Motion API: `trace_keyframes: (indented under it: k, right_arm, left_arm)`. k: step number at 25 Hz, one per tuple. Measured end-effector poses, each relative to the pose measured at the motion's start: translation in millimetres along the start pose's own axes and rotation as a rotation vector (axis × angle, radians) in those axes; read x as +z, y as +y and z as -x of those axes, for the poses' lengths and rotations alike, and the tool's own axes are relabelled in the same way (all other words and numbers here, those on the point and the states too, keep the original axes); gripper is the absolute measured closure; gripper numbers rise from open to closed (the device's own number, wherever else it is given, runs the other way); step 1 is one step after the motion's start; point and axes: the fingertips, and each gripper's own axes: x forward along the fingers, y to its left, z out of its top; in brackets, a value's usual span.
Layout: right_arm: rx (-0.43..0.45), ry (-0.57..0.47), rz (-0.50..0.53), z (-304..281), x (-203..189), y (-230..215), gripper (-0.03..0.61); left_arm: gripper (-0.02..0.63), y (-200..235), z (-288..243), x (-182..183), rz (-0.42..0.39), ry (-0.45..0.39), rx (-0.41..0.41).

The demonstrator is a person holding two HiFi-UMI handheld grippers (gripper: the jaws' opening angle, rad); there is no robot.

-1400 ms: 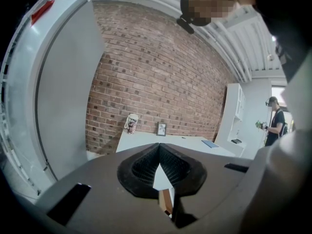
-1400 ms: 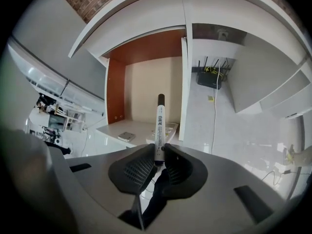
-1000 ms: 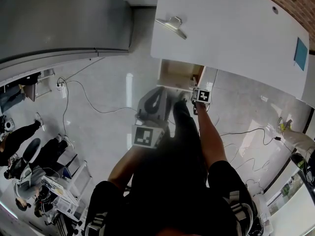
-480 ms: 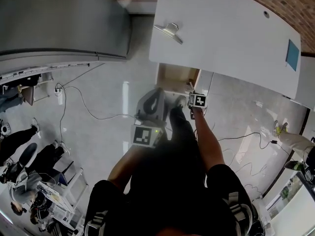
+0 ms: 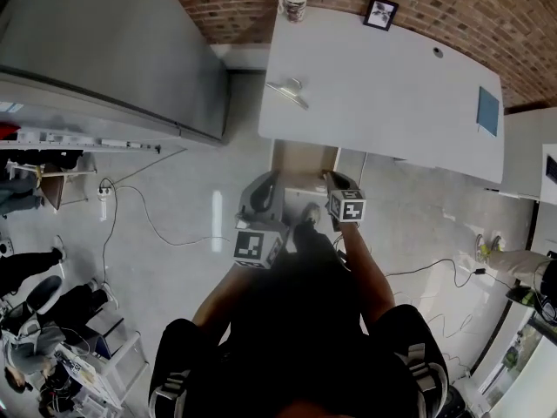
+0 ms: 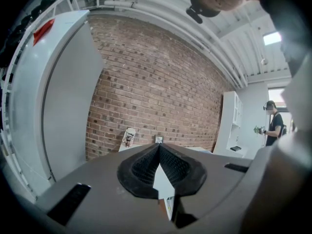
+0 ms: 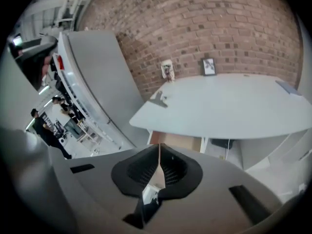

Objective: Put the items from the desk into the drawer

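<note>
On the white desk (image 5: pixel 392 85) lie a metal clip (image 5: pixel 287 91) and a blue card (image 5: pixel 487 110). A patterned cup (image 5: pixel 294 1) and a small picture frame (image 5: pixel 380 12) stand at its far edge by the brick wall. The open wooden drawer (image 5: pixel 304 158) sits under the desk's near edge. My left gripper (image 5: pixel 275 179) is shut and empty, level with the desk top; its own view shows the cup (image 6: pixel 129 136). My right gripper (image 5: pixel 330 178) hangs above the drawer (image 7: pixel 175 141), tilted down toward the desk (image 7: pixel 229 106). Its jaws have just been closing with nothing between them.
A large grey cabinet (image 5: pixel 113 59) stands left of the desk. White shelving (image 5: pixel 535 159) is at the right. Cables (image 5: pixel 139 198) trail over the glossy floor. People sit at the far left (image 5: pixel 26 277). Another person (image 6: pixel 273 126) stands at the right in the left gripper view.
The right gripper has lifted up and back from the drawer mouth. The left gripper has risen a little. The head view now takes in the desk's far edge and the brick wall.
</note>
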Motion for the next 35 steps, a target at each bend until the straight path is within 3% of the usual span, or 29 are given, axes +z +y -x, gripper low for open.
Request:
trace_keyframes:
  k: [6,12,18,26,35]
  right_arm:
    - [0.072,-0.253,0.174,76,89,47,0.574]
    - [0.145,-0.38,0.296,128,126,83,0.575]
    - [0.208,-0.425,0.332,140,140,96,0.575]
    - [0.232,-0.434,0.34,112,165,102,0.575]
    - [0.182,-0.407,0.361,53,213,92,0.575]
  left_arm:
    - [0.614,-17,14,14,0.001,-0.036,0.019]
    - [0.614,-27,28,19,0.014,-0.052,0.073]
    - [0.614,-30,38,26,-0.008,-0.073,0.136]
    - [0.614,-6,33,29,-0.011,-0.09,0.195]
    - [0.614,43,-31,46,0.021,-0.09,0.142]
